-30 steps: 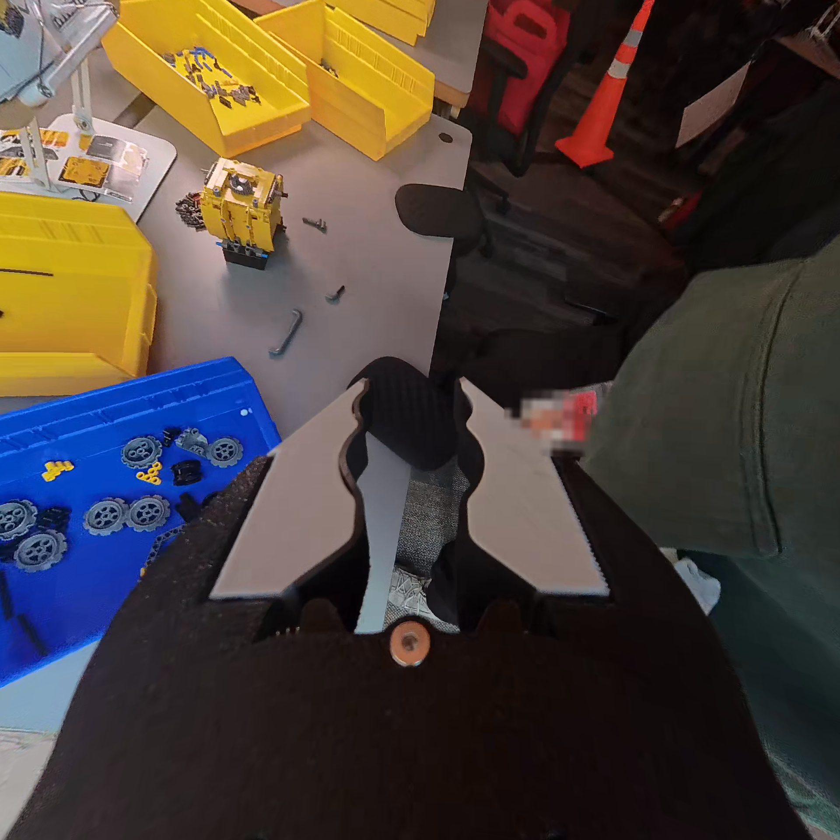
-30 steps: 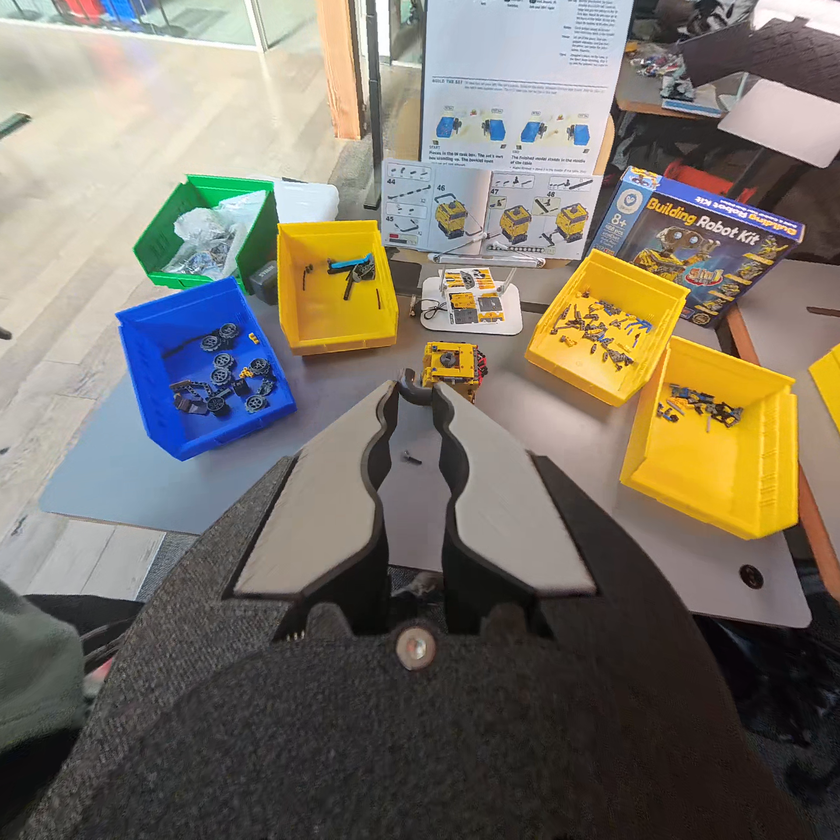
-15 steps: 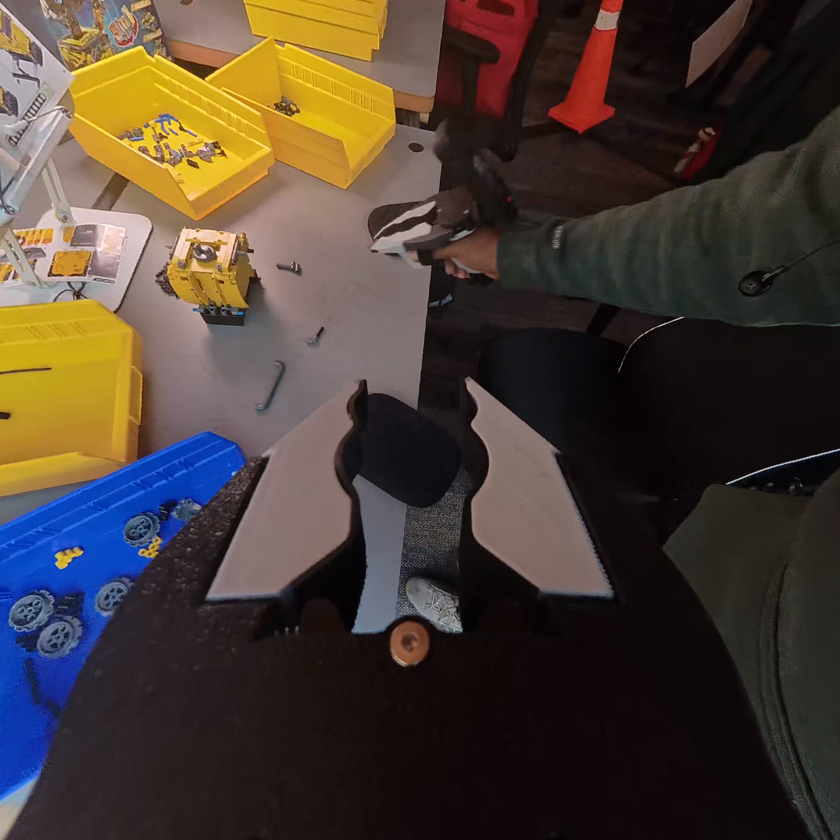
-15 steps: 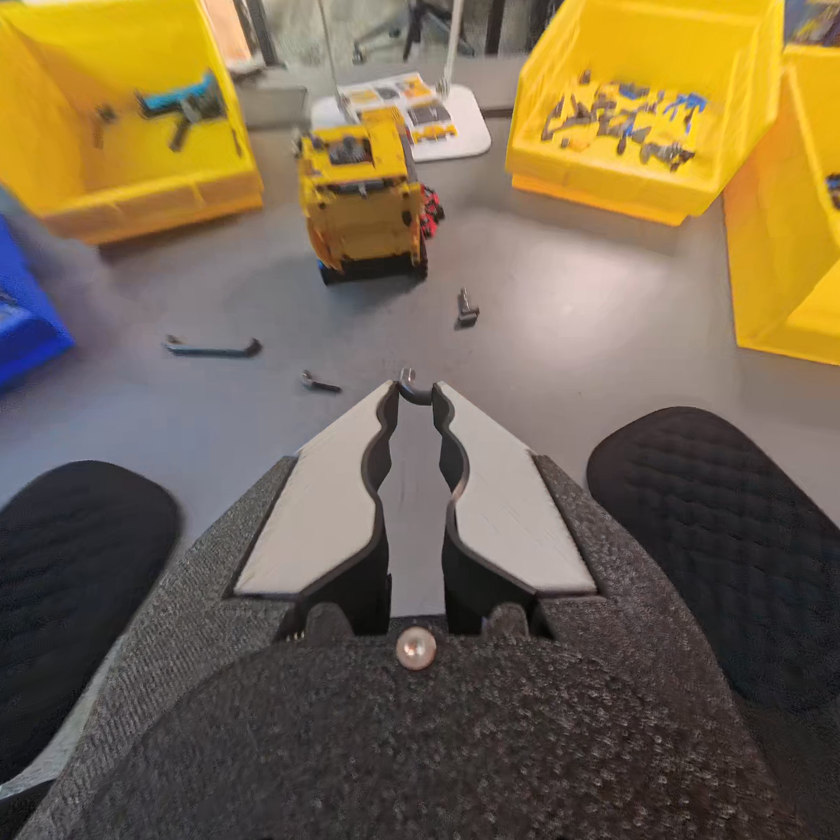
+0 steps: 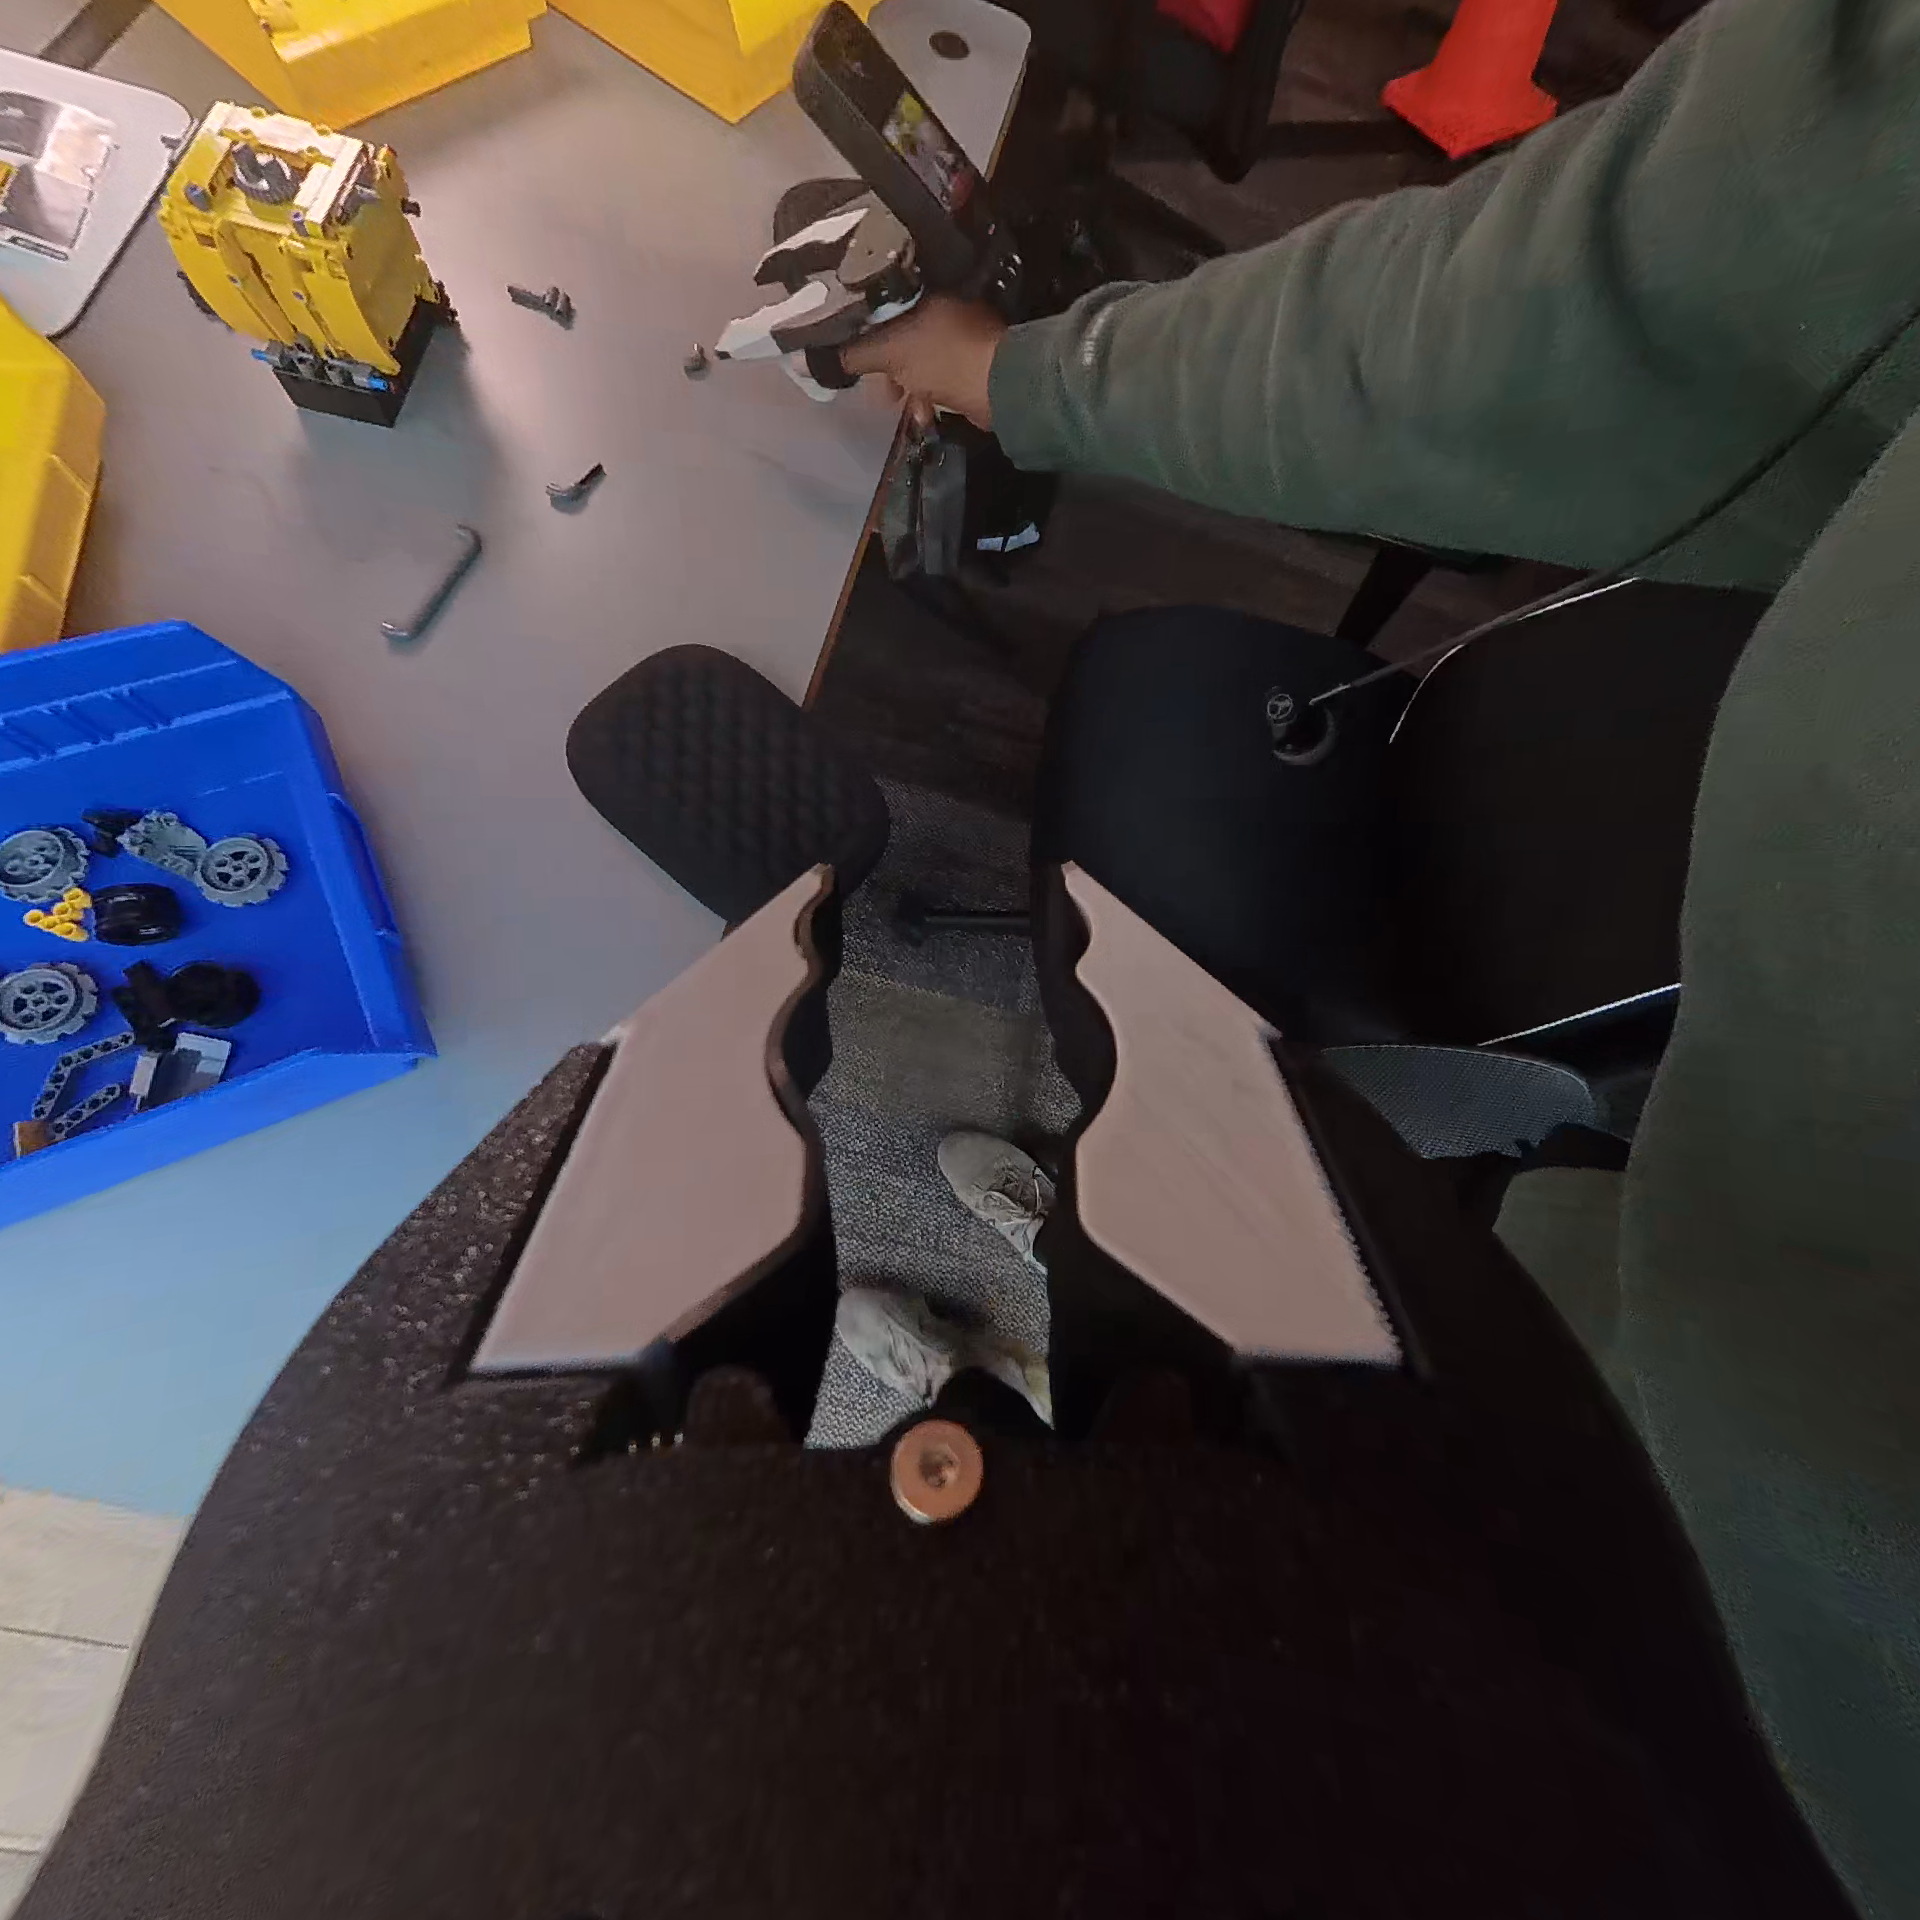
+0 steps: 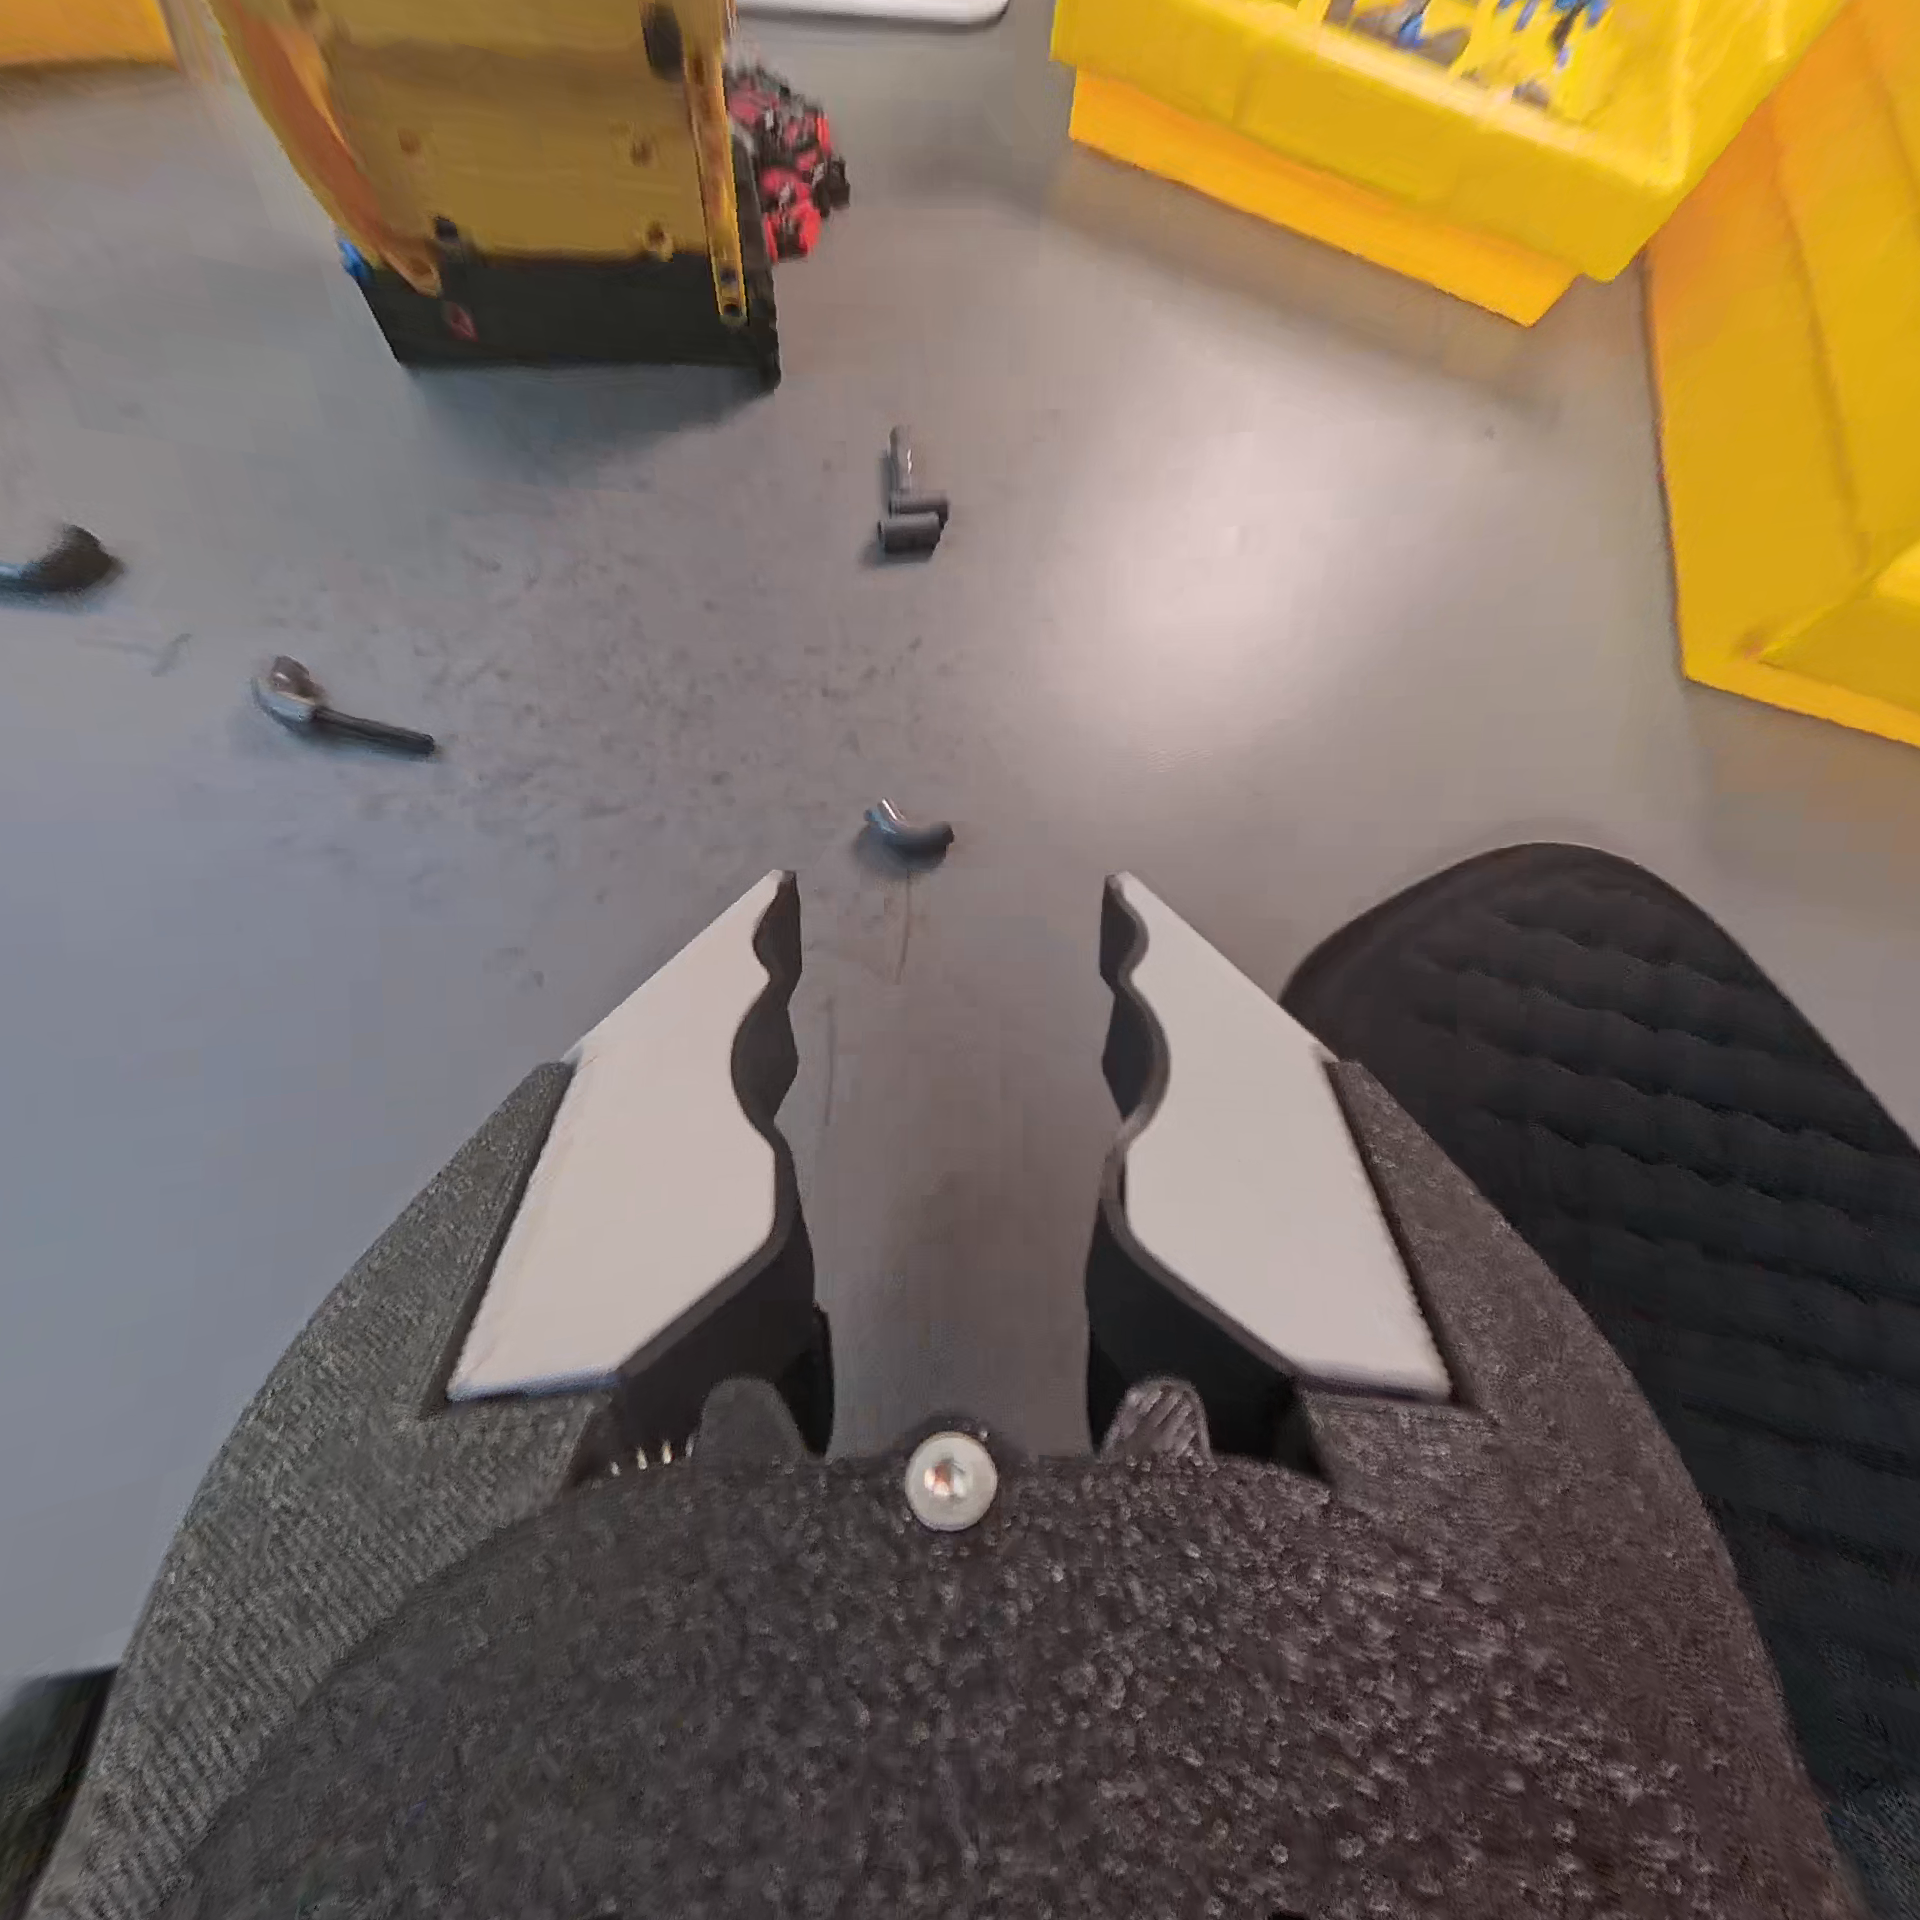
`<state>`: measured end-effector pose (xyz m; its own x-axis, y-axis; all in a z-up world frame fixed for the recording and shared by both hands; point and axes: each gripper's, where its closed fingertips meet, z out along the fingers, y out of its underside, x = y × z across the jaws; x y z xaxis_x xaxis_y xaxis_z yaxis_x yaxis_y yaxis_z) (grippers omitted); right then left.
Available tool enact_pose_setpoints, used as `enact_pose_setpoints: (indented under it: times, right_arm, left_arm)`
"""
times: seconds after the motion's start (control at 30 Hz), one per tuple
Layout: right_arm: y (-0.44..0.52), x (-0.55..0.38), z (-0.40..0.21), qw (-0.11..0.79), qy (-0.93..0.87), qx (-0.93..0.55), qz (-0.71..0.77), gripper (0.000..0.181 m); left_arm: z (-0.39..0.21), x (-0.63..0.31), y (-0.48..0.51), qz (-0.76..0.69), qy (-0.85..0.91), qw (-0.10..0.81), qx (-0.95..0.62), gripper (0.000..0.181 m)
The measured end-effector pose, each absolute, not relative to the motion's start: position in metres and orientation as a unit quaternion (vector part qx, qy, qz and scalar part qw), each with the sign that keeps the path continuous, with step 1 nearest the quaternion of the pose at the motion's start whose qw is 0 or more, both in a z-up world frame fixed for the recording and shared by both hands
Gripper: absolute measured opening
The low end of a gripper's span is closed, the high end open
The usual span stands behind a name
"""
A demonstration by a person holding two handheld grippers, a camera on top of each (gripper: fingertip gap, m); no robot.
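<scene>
My right gripper is open and empty, low over the grey table. A small dark curved piece lies on the table just ahead of its fingertips. A black connector piece lies farther on, and a yellow brick robot model stands behind. My left gripper is open and empty, held off the table's near edge above the carpet. In the left wrist view the right gripper is held by a hand in a green sleeve, beside the small piece and the model.
Yellow bins stand at the right. A blue bin with grey wheels sits at the left. A pin piece, a bent piece and an L-shaped bar lie loose. Black chair armrests reach the table edge. My right fingertips sit around 60 centimeters from my left ones.
My right gripper dropped from high above to just over the table, then opened and let go of the small curved piece. My left gripper stayed open and swung a little right.
</scene>
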<state>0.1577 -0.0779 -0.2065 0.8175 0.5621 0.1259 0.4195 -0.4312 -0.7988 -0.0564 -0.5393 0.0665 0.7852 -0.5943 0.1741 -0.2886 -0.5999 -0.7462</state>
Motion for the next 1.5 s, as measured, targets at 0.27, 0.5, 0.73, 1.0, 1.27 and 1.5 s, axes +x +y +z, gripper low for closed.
enact_pose_setpoints:
  times: [0.27,0.5,0.73,1.0,1.27,1.5]
  right_arm:
    - [-0.271,0.181,-0.060,0.611,-0.130,-0.765,0.159,0.072]
    - [-0.543,0.131,-0.061,0.601,-0.054,-0.786,0.133,0.073]
    - [-0.721,0.073,-0.134,0.518,-0.070,-0.842,0.132,0.071]
    - [-0.775,0.050,-0.275,0.528,-0.117,-0.827,0.156,0.071]
    - [-0.797,0.062,-0.456,0.532,-0.139,-0.819,0.163,0.072]
    - [-0.774,0.042,-0.489,0.521,-0.140,-0.823,0.181,0.073]
  left_arm:
    - [0.077,-0.075,-0.564,-0.188,0.242,0.452,-0.838,0.044]
    - [0.045,-0.126,-0.636,-0.216,0.249,0.478,-0.814,0.048]
    - [-0.053,-0.166,-0.715,-0.238,0.252,0.436,-0.831,0.050]
    - [-0.241,-0.149,-0.747,-0.231,0.265,0.430,-0.832,0.054]
    - [-0.434,-0.122,-0.744,-0.228,0.280,0.471,-0.805,0.056]
    - [-0.461,-0.127,-0.738,-0.246,0.250,0.480,-0.804,0.057]
